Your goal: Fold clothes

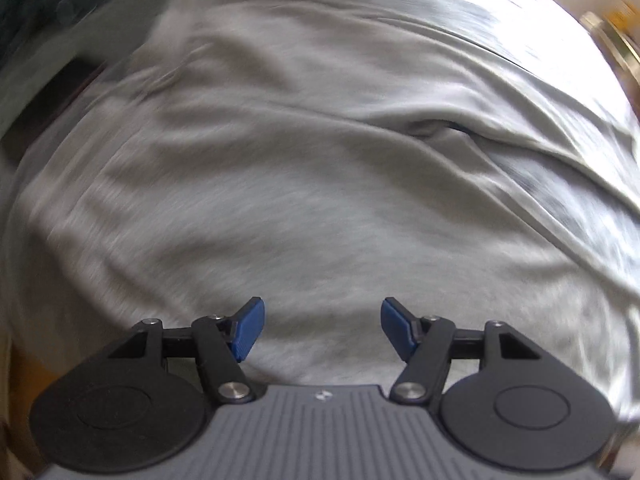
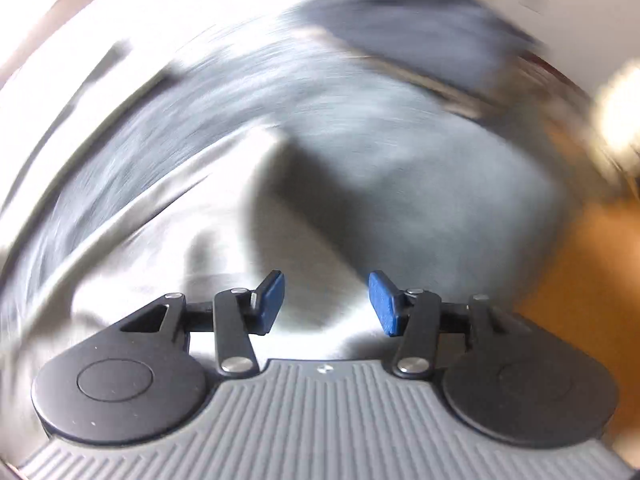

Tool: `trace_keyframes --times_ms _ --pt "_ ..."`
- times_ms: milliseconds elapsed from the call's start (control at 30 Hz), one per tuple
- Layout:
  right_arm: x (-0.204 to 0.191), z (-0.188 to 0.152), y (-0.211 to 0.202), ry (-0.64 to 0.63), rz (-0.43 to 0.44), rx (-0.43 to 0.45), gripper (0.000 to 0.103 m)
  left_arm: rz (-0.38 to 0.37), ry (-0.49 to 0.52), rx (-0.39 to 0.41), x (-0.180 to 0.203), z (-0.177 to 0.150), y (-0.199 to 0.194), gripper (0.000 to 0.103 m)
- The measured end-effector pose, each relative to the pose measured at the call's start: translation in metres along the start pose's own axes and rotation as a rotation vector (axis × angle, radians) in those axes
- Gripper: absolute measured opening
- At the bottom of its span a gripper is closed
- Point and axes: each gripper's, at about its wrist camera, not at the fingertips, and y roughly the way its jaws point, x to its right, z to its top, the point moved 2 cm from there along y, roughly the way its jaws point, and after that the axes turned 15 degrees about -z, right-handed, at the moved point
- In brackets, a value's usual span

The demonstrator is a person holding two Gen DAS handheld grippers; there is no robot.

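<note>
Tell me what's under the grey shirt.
The grey shirt covers nearly everything beneath it. A dark strip shows past its left edge; what the shirt rests on is hidden.

Pale grey cloth, blue pads, black and grey claws

The garment (image 1: 304,160) filling the left wrist view is light heather grey with a faint fine fleck, and dark shadow sits in its folds to the right of its middle; the left claw (image 1: 322,330) below it has bright blue ribbed pads (image 1: 250,330), black arms with silver rivets and a mid-grey ribbed body. In the blurred right wrist view the right claw (image 2: 326,304) shows the same blue pads (image 2: 384,304), black arms and lighter grey ribbed body; above it lies streaked blue-grey fabric (image 2: 360,168) beside glaring white cloth (image 2: 192,184), and right of the claw the surface (image 2: 580,264) is warm orange-brown
</note>
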Motion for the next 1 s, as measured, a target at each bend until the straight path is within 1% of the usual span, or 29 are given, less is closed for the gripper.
trace_keyframes --times_ms 67,133,167,200,233,300,333,400,433,500,600,667,767,800,833,867,900,933,967,1000 --pt "-0.032 0.008 0.011 -0.208 0.014 0.019 0.047 -0.01 0.106 -0.02 0.022 0.002 0.007 0.066" --pt "-0.056 0.005 0.023 -0.422 0.005 0.046 0.045 -0.017 0.21 -0.041 0.044 0.004 0.015 0.066" --pt "-0.061 0.003 0.031 -0.499 -0.039 0.064 0.044 -0.026 0.248 -0.048 0.054 0.004 0.02 0.066" --pt "-0.059 0.006 0.038 -0.513 -0.09 0.081 0.044 -0.036 0.283 -0.053 0.064 0.006 0.025 0.066" --pt "-0.048 0.012 0.045 -0.46 -0.123 0.091 0.044 -0.051 0.313 -0.055 0.075 0.008 0.031 0.066" --pt "-0.016 0.028 0.048 -0.236 -0.143 0.082 0.045 -0.083 0.374 -0.059 0.098 0.014 0.044 0.066" --pt "-0.004 0.032 0.046 -0.164 -0.158 0.086 0.044 -0.11 0.404 -0.061 0.113 0.018 0.054 0.066" --pt "0.007 0.035 0.036 -0.123 -0.205 0.121 0.044 -0.172 0.498 -0.076 0.151 0.025 0.076 0.066" --pt "0.011 0.037 0.032 -0.1 -0.192 0.133 0.044 -0.203 0.562 -0.089 0.174 0.027 0.088 0.066" --pt "0.012 0.04 0.025 -0.055 -0.093 0.145 0.044 -0.258 0.731 -0.125 0.228 0.026 0.113 0.066" --pt "0.001 0.047 0.026 -0.056 0.017 0.169 0.046 -0.329 1.002 -0.156 0.311 0.012 0.147 0.064" --pt "-0.003 0.055 0.033 -0.045 0.091 0.174 0.05 -0.39 1.137 -0.17 0.36 -0.001 0.166 0.062" --pt "-0.001 0.068 0.047 0.008 0.169 0.165 0.052 -0.453 1.31 -0.195 0.42 -0.023 0.191 0.058" --pt "0.002 0.074 0.049 0.037 0.193 0.159 0.052 -0.463 1.363 -0.197 0.436 -0.031 0.199 0.057" --pt "0.005 0.078 0.051 0.069 0.216 0.156 0.052 -0.469 1.408 -0.203 0.449 -0.038 0.207 0.057" --pt "0.009 0.083 0.055 0.098 0.242 0.147 0.052 -0.469 1.442 -0.21 0.461 -0.045 0.214 0.055" --pt "0.011 0.088 0.061 0.116 0.267 0.127 0.051 -0.467 1.462 -0.217 0.471 -0.049 0.221 0.052" --pt "0.011 0.093 0.067 0.118 0.284 0.103 0.051 -0.467 1.468 -0.224 0.48 -0.054 0.227 0.051" --pt "0.01 0.098 0.074 0.11 0.301 0.083 0.048 -0.471 1.464 -0.23 0.488 -0.057 0.232 0.05" --pt "0.009 0.101 0.078 0.099 0.319 0.066 0.04 -0.478 1.455 -0.234 0.495 -0.059 0.237 0.05"
